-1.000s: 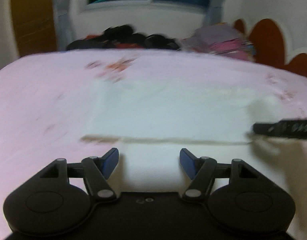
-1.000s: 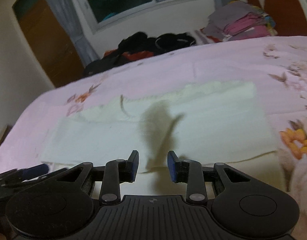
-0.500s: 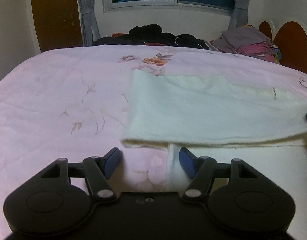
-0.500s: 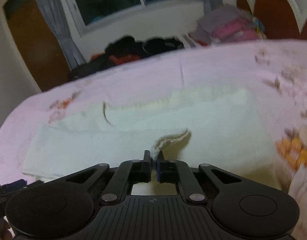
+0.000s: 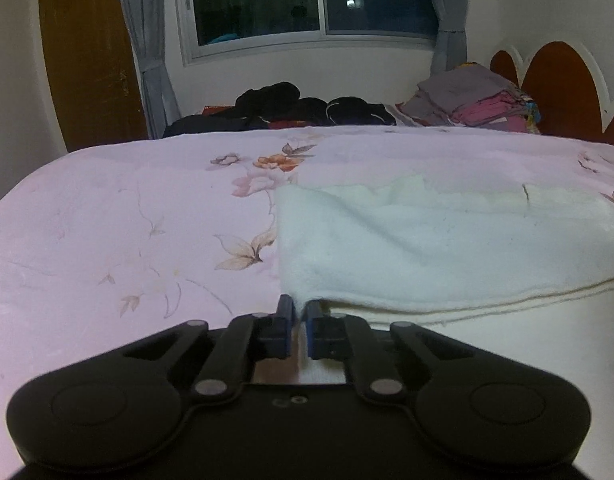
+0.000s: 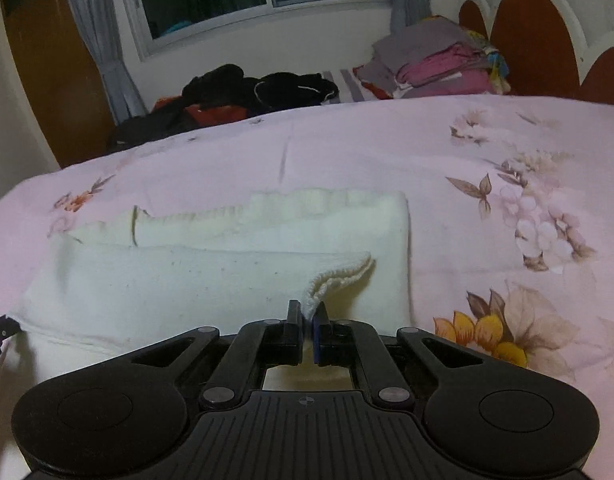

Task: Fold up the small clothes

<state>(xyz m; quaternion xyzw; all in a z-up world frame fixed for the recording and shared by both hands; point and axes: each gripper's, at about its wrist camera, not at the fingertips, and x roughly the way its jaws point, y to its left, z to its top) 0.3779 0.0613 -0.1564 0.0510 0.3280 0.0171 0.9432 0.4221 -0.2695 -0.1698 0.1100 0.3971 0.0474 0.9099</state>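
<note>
Trouble is starting with the left wrist view. The left gripper (image 5: pixel 300 322) is clenching the near left corner of the white cloth (image 5: pixel 427 248), which is lying spread ahead and to the right of it on the pink floral bedspread (image 5: pixel 127 232). Only the very tip of the corner is sitting between the pads, so a quick lift is likely to pull it free. Several layers are showing along the near edge, and the grip may be holding only some of them, letting the rest sag.

Turning to the right wrist view, the right gripper (image 6: pixel 306 322) is grasping the ribbed corner of the white cloth (image 6: pixel 187 280), already raised off the layer beneath. If the two hands are travelling unevenly, the fold is likely to land skewed or bunch the bedspread (image 6: pixel 487 152).
</note>
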